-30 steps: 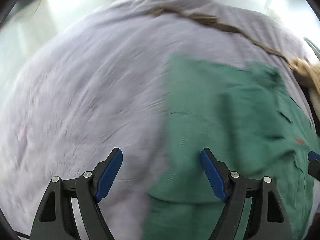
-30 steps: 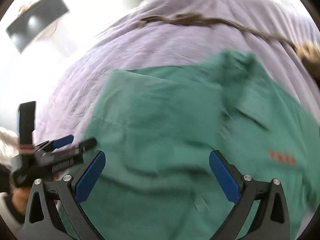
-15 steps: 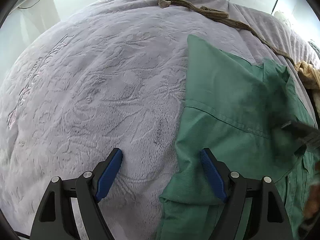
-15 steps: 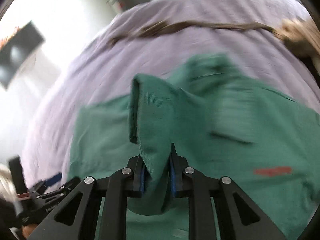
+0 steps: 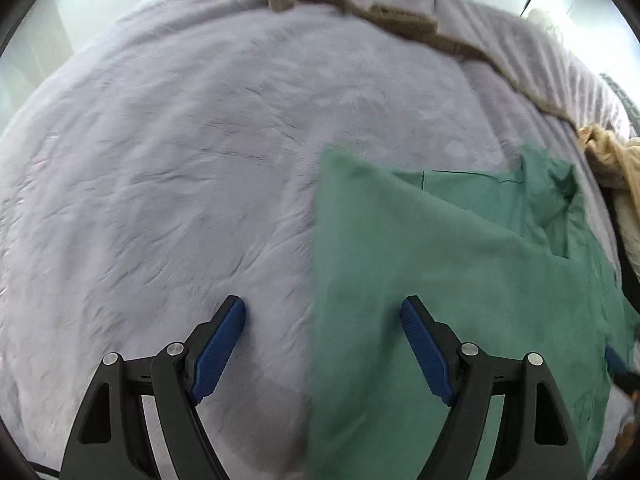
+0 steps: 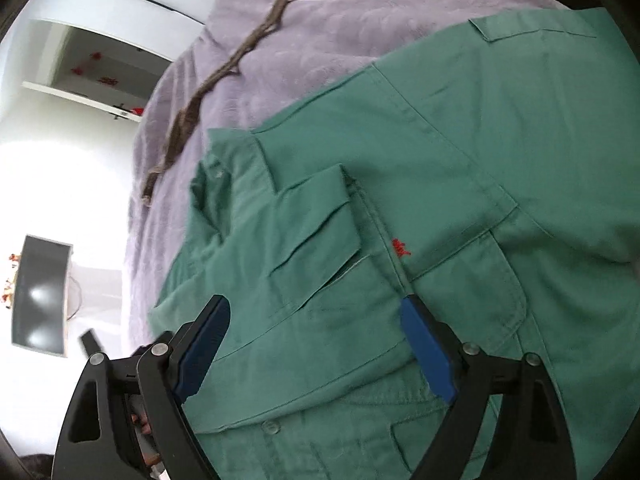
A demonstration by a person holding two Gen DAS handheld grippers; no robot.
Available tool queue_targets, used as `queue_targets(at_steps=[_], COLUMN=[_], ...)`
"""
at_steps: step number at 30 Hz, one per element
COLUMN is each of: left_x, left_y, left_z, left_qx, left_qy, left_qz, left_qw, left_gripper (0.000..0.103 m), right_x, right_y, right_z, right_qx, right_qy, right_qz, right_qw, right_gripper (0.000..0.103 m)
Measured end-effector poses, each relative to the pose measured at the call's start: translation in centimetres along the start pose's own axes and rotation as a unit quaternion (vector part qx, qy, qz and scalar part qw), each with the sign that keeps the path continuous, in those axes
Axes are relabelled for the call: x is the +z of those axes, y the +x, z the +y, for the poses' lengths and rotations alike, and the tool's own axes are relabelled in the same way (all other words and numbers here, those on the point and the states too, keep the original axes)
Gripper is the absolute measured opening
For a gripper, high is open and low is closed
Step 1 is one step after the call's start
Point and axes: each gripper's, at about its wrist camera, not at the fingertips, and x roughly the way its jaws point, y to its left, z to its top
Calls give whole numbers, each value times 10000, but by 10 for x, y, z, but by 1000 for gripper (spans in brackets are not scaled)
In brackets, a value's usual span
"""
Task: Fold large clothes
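As its jaws gape, right hand-held gripper [image 6: 316, 340] over green shirt [image 6: 460, 168]

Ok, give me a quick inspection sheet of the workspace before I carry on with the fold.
Surface: lilac bedspread, wrinkled, covering the bed.
Job's things: green shirt lying on the bedspread, partly folded, a sleeve laid over its front; red embroidery by a chest pocket.
Clutter: brown cord-like strip trailing across the far side of the bed; beige cloth bunched at the bed's right edge.
Grippers: left gripper open, straddling the shirt's left edge, holding nothing; right gripper open above the shirt's front, jaws just opened, nothing between them.
Cables: nothing seen.
Surroundings: white cabinets with red decorations; dark screen beyond the bed.
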Motion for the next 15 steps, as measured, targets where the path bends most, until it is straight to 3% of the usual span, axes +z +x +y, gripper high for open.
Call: queue_targets(at_steps=[2, 4, 6, 8, 11, 12, 13, 14, 15], left_x=[5, 6, 7, 9, 9, 9, 10, 11, 11], left_y=[-1, -9, -14, -15, -13, -11, -9, -5, -2], left_z=[-9, -13, -6, 7, 11, 9, 7, 3, -1], left_qx=[-40, 90, 22, -205, -265, -218, -195, -184, -187], left_qy=[40, 144, 118, -41, -171, -200, -210, -215, -201], left_qz=[-91, -210, -246, -194, -158, -154, -137, -109, -102], left_qw=[9999, 9996, 9996, 9996, 9994, 9994, 9995, 9995, 9996], left_gripper=[67, 32, 19, 19, 19, 19, 26, 30, 30], right_x=[0, 0, 1, 1, 3, 3, 3, 1, 1], right_y=[1, -4, -12, -14, 5, 8, 9, 7, 3], right_z=[3, 2, 2, -2, -14, -11, -5, 1, 10], right_qx=[-263, -453, -728, -830, -674, -856, -1004, -1120, -1147], right_qy=[-97, -236, -430, -498, -270, -396, -639, -818, -1049], right_qz=[-21, -98, -344, -348, 216, 266, 302, 340, 277], right_qw=[9996, 9986, 9958, 9947, 9971, 9952, 9924, 9898, 9875], right_gripper=[87, 85, 85, 85, 81, 72, 18, 7, 7])
